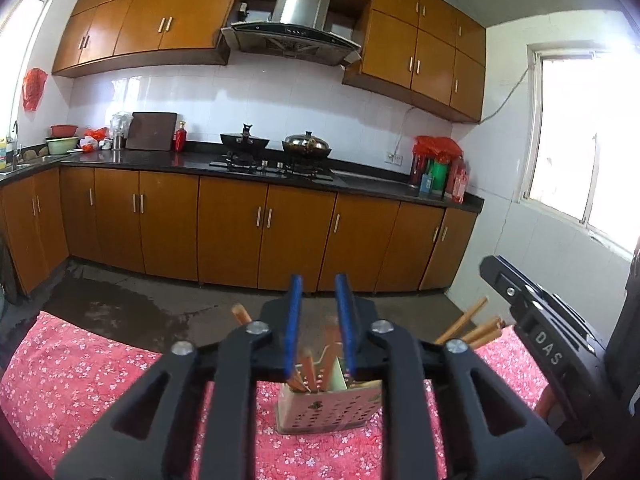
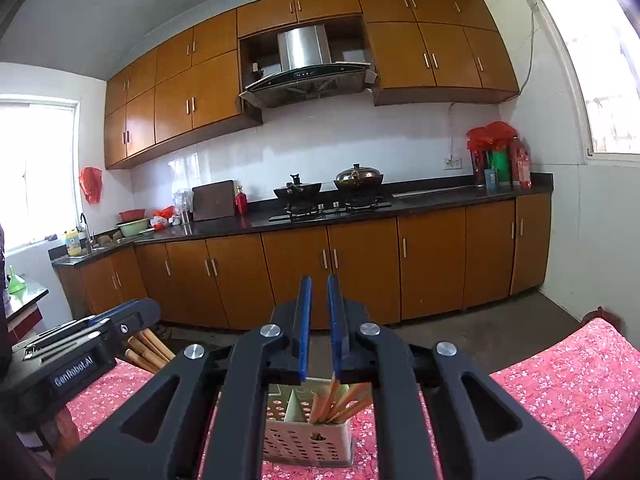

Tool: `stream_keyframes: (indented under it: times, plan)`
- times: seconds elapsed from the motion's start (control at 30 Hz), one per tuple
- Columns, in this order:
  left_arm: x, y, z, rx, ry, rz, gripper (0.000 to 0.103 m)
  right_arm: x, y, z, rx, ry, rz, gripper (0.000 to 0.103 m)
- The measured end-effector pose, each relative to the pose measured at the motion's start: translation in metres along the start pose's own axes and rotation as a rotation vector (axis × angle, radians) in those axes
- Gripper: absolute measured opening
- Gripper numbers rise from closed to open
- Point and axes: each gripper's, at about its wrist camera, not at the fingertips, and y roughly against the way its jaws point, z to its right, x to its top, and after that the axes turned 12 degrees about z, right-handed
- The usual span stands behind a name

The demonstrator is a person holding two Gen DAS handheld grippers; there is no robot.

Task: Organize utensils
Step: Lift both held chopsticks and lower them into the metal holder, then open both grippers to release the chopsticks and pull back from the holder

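Kitchen. Table in the foreground under a pink floral cloth; bare grey floor beyond it, damp-looking patch at left in the left wrist view. Orange-brown base and wall cabinets along the far wall, dark countertop, white tiled backsplash. Range hood above a gas hob carrying a black wok and a lidded metal pot. Sink corner at far left with basins and a dark chopping board; red-wrapped bottles at the right end of the counter. Bright windows on both side walls.

Utensil holder: pale perforated caddy with compartments, standing on the cloth straight ahead of both grippers. Wooden chopsticks stand tilted in its right compartment as the right wrist view shows it; the left one looks vacant there.

Left gripper: blue pads parted, a clear gap, nothing between them; poised above the holder.

Right gripper: pads close together with a narrow slit, nothing pinched; also above the holder. Each gripper shows at the edge of the other's view, with more chopsticks lying near it.
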Motion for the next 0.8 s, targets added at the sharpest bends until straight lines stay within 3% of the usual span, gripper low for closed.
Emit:
stream_keyframes:
  times: [0.07, 0.13, 0.2, 0.23, 0.4, 0.43, 0.53, 0.8]
  plan:
    - [0.006, 0.009, -0.004, 0.005, 0.008, 0.016, 0.028, 0.008, 0.008, 0.001, -0.005, 0.003, 0.017, 0.027]
    - [0.011, 0.021, -0.008, 0.009, 0.017, 0.031, 0.033, 0.015, 0.018, 0.002, -0.011, 0.006, 0.028, 0.031]
    - [0.015, 0.035, -0.01, 0.017, 0.016, 0.039, 0.041, 0.019, 0.03, 0.002, -0.014, 0.01, 0.028, 0.042]
    - [0.016, 0.045, -0.011, 0.028, 0.006, 0.044, 0.044, 0.021, 0.039, 0.001, -0.016, 0.017, 0.031, 0.053]
    - [0.006, 0.1, -0.013, 0.081, -0.071, 0.073, 0.082, 0.013, 0.088, -0.004, -0.027, 0.068, 0.019, 0.085]
    - [0.001, 0.113, -0.015, 0.087, -0.079, 0.071, 0.086, 0.009, 0.096, -0.005, -0.031, 0.069, 0.012, 0.09]
    - [-0.016, 0.148, -0.017, 0.108, -0.106, 0.069, 0.098, -0.003, 0.119, -0.009, -0.05, 0.074, -0.013, 0.097]
    - [-0.064, 0.211, -0.016, 0.214, -0.178, 0.049, 0.099, -0.04, 0.166, -0.024, -0.123, 0.135, -0.079, 0.101]
